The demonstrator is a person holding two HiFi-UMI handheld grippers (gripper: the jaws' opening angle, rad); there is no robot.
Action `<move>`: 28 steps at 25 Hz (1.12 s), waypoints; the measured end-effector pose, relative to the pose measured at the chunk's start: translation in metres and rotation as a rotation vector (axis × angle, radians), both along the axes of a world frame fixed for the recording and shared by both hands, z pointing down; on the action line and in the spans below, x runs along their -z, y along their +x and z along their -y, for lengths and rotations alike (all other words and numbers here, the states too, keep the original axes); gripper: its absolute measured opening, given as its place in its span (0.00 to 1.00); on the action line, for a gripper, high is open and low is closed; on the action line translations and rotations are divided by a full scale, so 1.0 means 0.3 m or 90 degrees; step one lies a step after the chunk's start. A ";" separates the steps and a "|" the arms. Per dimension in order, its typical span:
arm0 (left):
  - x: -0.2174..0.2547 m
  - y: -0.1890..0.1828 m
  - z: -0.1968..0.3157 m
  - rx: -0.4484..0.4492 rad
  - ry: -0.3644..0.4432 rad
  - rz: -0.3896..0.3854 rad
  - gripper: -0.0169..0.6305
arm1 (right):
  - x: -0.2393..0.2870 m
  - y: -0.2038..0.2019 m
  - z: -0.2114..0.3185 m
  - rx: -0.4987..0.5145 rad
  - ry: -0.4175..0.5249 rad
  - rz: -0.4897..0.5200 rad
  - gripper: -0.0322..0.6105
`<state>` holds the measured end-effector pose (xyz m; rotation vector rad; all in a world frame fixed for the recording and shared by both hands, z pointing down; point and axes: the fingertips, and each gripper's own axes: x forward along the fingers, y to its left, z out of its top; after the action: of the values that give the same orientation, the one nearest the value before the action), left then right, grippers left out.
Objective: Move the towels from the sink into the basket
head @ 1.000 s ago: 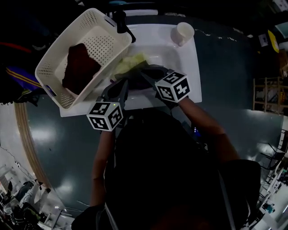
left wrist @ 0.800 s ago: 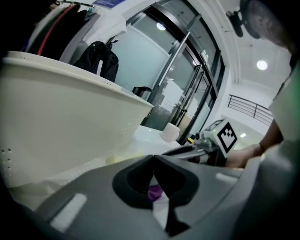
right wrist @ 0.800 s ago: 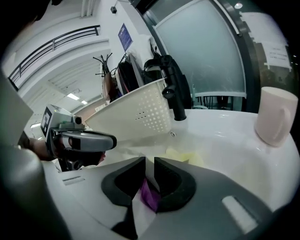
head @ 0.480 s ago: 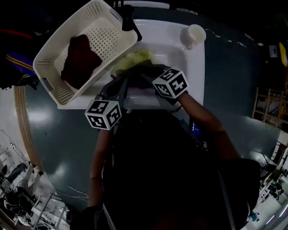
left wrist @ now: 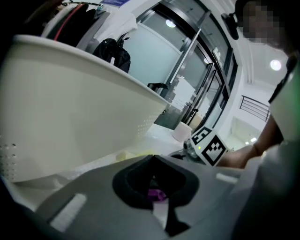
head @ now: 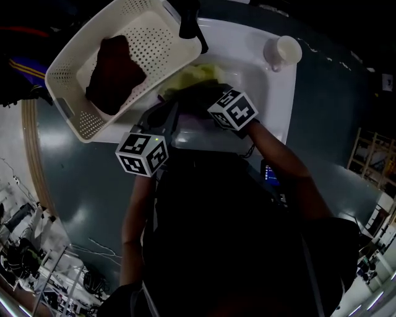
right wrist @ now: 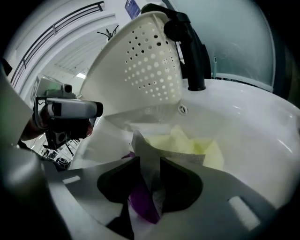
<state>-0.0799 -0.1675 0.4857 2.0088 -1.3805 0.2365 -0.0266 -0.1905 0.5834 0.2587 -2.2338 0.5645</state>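
A white perforated basket (head: 158, 43) sits on the sink's left edge with a dark red towel (head: 114, 71) inside. A yellow towel (head: 195, 75) lies in the white sink (head: 247, 68). My right gripper (right wrist: 150, 164) reaches down into the sink, and its jaws have just been opening. A fold of grey towel (right wrist: 145, 150) stands between them, over a purple towel (right wrist: 140, 206) and in front of the yellow towel (right wrist: 187, 143). My left gripper (left wrist: 152, 171) hovers by the basket wall (left wrist: 70, 103), its jaws together. Purple cloth shows through the slit behind them.
A black faucet (head: 189, 18) rises at the sink's back, right beside the basket corner (right wrist: 145, 61). A white cup (head: 283, 51) stands on the sink's far right corner. The dark floor surrounds the sink stand.
My right gripper has sunk deeper into the sink onto the towels. The left gripper has edged slightly toward the sink.
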 end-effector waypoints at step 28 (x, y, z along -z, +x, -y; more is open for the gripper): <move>-0.069 -0.020 0.000 0.014 -0.028 0.001 0.03 | -0.149 0.000 -0.025 0.092 0.046 -0.092 0.08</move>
<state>-0.0859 -0.1674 0.5062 1.9562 -1.3857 0.2561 -0.0267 -0.1829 0.6281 0.1681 -2.1142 0.3767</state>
